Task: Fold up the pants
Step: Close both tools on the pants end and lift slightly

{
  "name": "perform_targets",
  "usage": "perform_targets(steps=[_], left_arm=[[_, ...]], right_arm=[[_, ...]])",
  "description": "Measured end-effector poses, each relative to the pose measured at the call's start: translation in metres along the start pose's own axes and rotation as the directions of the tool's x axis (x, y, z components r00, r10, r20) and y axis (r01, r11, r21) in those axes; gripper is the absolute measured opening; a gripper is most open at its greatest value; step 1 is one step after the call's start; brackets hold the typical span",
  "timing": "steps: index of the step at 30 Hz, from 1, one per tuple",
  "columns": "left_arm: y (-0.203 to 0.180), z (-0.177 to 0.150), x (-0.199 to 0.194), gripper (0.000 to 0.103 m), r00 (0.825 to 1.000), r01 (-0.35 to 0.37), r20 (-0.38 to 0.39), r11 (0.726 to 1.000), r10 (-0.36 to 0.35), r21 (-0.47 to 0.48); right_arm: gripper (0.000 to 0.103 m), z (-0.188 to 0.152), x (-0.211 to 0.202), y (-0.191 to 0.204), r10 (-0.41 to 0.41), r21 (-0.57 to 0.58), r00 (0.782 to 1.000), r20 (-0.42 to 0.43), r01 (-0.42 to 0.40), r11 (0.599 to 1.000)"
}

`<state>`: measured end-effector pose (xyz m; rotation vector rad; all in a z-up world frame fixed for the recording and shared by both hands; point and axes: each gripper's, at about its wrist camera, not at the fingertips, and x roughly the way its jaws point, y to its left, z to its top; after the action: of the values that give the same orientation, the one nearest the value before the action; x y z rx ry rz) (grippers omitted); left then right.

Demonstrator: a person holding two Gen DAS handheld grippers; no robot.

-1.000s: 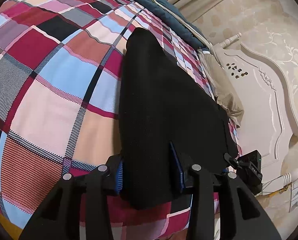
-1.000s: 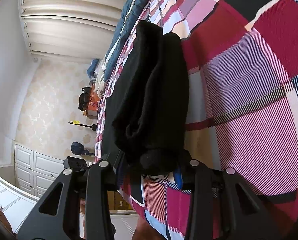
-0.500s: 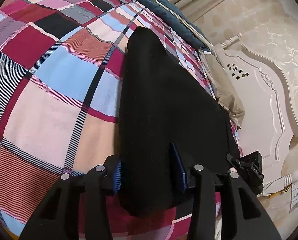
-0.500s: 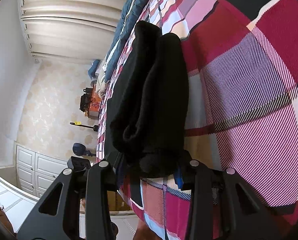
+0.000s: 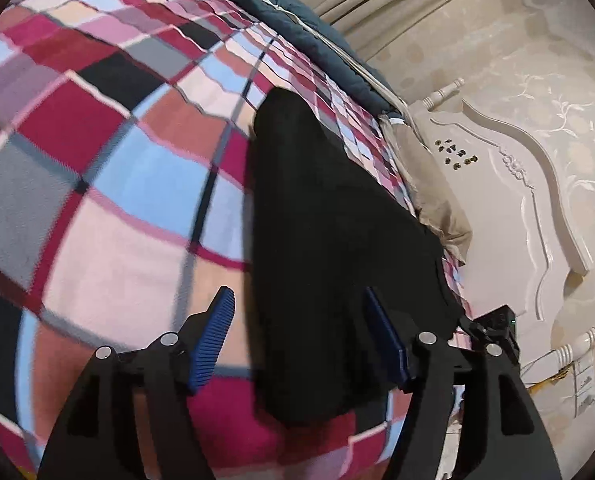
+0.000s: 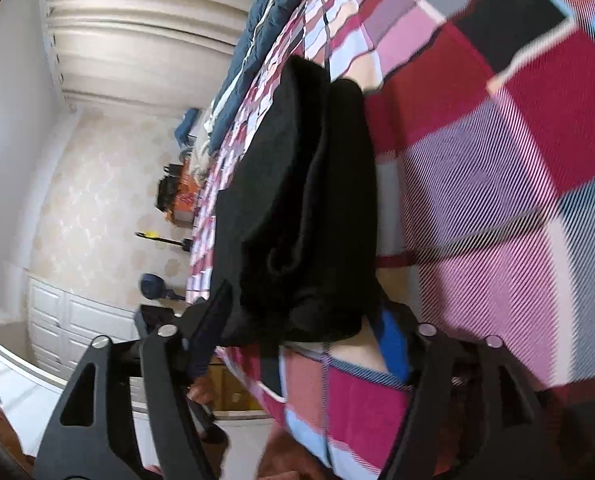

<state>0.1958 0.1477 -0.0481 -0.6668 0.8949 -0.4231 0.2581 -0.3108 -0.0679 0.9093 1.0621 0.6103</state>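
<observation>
Item, my left tongs [image 5: 297, 340]: jaws opening, blue ribbed pads [image 5: 213, 340] spread to either side of the near end of the black pants [image 5: 329, 240]. The left pad stands clear of the cloth over the bedspread; the right pad lies along the cloth's edge, and whether it still touches I cannot tell.

Item, my right tongs [image 6: 301, 332]: jaws opening likewise, the rolled near end of the pants [image 6: 309, 200] between them. The blue pad [image 6: 393, 348] on the right stands off the cloth; the other finger is dark against dark cloth, contact unclear.

Item, pants: black, folded into a long narrow bundle, lying flat on the bed and running away from both tongs. The right view shows two thick layers side by side with a rolled lip at the near end.

Item, surface: a bed under a checked bedspread [image 5: 97, 200] in red, pink, pale blue, grey and black. A dark blue quilt [image 5: 297, 16] is bunched along its far edge.

Item, room: a white carved headboard [image 5: 517, 208] with a beige pillow [image 5: 429, 196] against it; pale floral wallpaper [image 5: 557, 80]; cream curtains [image 6: 137, 32]; white cabinet doors [image 6: 57, 320]; an orange and black object [image 6: 177, 196] near the bed's far side, too small to identify.

Item, obscured: both views are blurred. My hand [image 6: 201, 392] shows only in part beneath the right tongs. The pants' far end is foreshortened.
</observation>
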Motion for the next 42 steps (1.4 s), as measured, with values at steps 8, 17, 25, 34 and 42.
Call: perform_targets(steps=[8,17,25,34,42], left_arm=[[0.01,0.058,0.046,0.066,0.998,0.032,-0.061,0.999,-0.031,0.012],[0.008,0.096,0.08,0.067,0.997,0.004,-0.083,0.999,0.0,0.054],[0.008,0.106,0.089,0.055,0.996,-0.044,-0.079,0.995,0.051,0.095],[0.006,0.11,0.096,0.046,0.993,-0.077,-0.074,0.987,0.088,0.139],[0.008,0.112,0.098,0.045,0.994,-0.067,-0.077,0.988,0.078,0.136]], right_arm=[[0.074,0.06,0.016,-0.005,-0.036,-0.021,0.999,0.011,0.037,0.999],[0.079,0.11,0.041,-0.015,0.075,0.048,0.997,0.018,-0.075,0.996],[0.028,0.109,0.047,-0.029,0.029,0.047,0.999,0.019,-0.03,0.998],[0.027,0.109,0.049,-0.032,0.044,0.055,0.999,0.024,-0.045,0.997],[0.027,0.109,0.049,-0.031,0.045,0.054,0.999,0.028,-0.046,0.997]])
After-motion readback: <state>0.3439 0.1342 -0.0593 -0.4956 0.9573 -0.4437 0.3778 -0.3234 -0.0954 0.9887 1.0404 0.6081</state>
